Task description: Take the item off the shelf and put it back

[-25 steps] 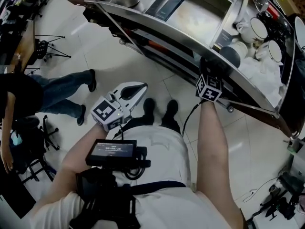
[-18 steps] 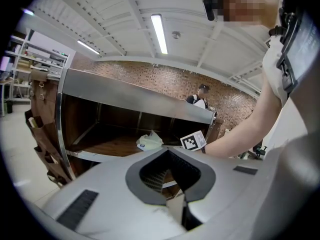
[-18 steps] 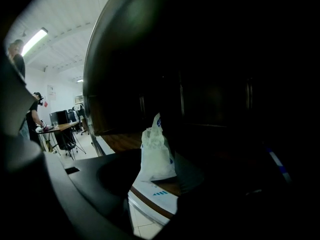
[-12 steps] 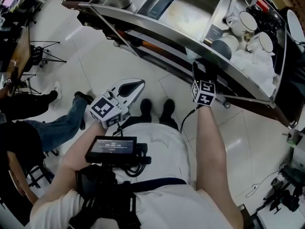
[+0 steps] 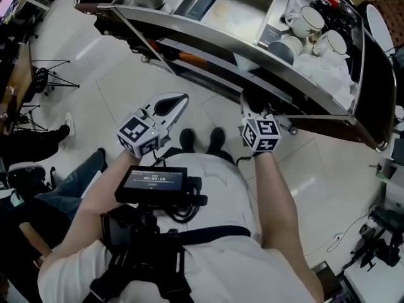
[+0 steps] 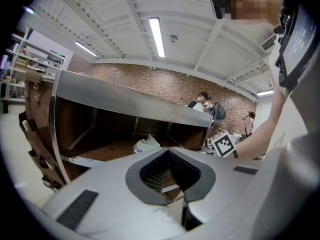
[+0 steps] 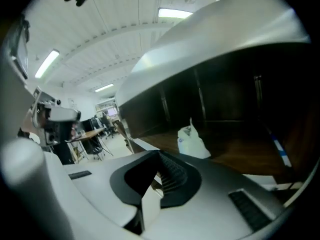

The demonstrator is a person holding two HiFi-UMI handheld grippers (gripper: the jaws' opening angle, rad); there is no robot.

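Overhead, the head view shows the left gripper [image 5: 178, 98] clenched and empty above the floor, and the right gripper [image 5: 254, 98] close under the front edge of the metal shelf unit [image 5: 208, 40]. In the left gripper view the jaws meet on nothing, and the white plastic bag [image 6: 146, 144] lies well ahead on the wooden lower shelf [image 6: 100, 146]. In the right gripper view the jaws have just closed, empty. The bag [image 7: 192, 140] stands ahead of them, apart.

Pale tiled floor [image 5: 117, 84], brick back wall [image 6: 165, 86], white ceiling [image 6: 115, 14] with strip lights [image 6: 156, 36]
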